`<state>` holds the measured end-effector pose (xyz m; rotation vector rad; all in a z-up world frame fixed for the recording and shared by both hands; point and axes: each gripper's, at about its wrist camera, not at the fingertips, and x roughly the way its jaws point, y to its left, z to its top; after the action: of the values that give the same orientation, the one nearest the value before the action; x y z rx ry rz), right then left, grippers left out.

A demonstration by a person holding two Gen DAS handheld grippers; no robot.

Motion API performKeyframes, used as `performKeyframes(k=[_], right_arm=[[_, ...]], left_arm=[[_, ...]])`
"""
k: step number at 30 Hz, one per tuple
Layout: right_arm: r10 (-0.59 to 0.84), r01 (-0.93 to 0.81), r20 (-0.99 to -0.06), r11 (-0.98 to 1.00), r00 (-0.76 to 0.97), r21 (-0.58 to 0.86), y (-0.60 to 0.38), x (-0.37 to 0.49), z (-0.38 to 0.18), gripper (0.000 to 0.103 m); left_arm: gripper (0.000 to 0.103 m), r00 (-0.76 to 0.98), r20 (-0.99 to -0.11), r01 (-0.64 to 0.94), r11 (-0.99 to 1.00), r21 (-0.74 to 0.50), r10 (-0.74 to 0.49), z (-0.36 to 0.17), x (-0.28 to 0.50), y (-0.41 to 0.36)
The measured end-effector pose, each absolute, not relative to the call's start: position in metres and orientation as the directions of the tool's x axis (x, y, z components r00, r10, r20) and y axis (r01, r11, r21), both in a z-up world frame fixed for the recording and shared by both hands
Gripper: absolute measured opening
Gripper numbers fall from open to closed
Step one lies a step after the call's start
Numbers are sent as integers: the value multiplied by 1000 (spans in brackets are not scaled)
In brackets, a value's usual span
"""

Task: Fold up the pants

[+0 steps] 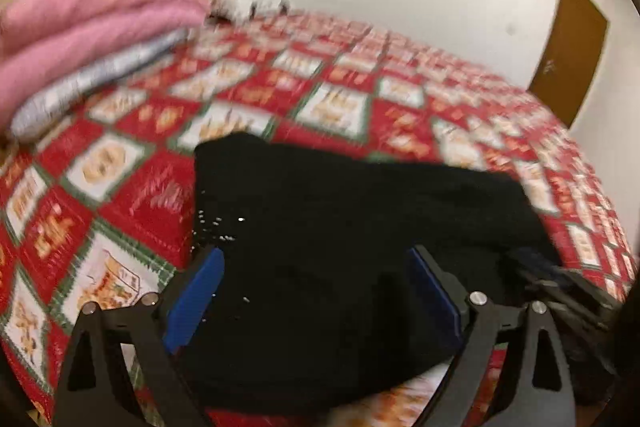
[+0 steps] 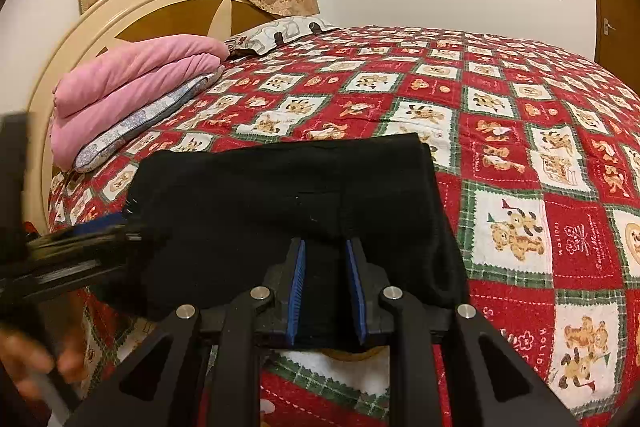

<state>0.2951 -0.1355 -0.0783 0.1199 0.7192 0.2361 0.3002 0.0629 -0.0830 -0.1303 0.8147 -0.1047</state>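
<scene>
- The black pants (image 2: 288,203) lie folded into a compact block near the near edge of the bed, on the red checked bedspread (image 2: 520,155), well apart from the pink blanket (image 2: 132,87) stacked at the headboard end
- The right gripper (image 2: 326,259) has its blue pads drawn in close on the near hem of the pants, pinching a ridge of black cloth between them
- The left gripper (image 1: 316,267) stands spread wide over the pants, its jaws straddling the near part of the block; its pads do not press the cloth, so it holds nothing
- The cloth looks soft, limp and light: it should drape and sag from any single grip, and the layers may slide apart if only the top one is caught
- Judged best hold: pinch through all layers at the near edge, one gripper toward each near corner, so the fold lifts as one piece
- Risk: the dark, thick stack hides its layer edges, so a shallow bite could peel open the fold
</scene>
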Motion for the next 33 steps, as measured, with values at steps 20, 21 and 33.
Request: performKeyframes(k=[20,21,33], right_arm=[[305,-144,-618,944,724,297,-140,272,-68,23],[309,-145,-599,941,739,306,-140,265,-61,23],[319,-138,-520,924,792,356,-130,192,-27,67]], left_arm=[[103,665,-745,35,999,-40,-53,-77,310,63],[103,673,-738,32,999,-40,-51,-74,306,64],[103,782,-623,13,999,30,9,-39,220,69]])
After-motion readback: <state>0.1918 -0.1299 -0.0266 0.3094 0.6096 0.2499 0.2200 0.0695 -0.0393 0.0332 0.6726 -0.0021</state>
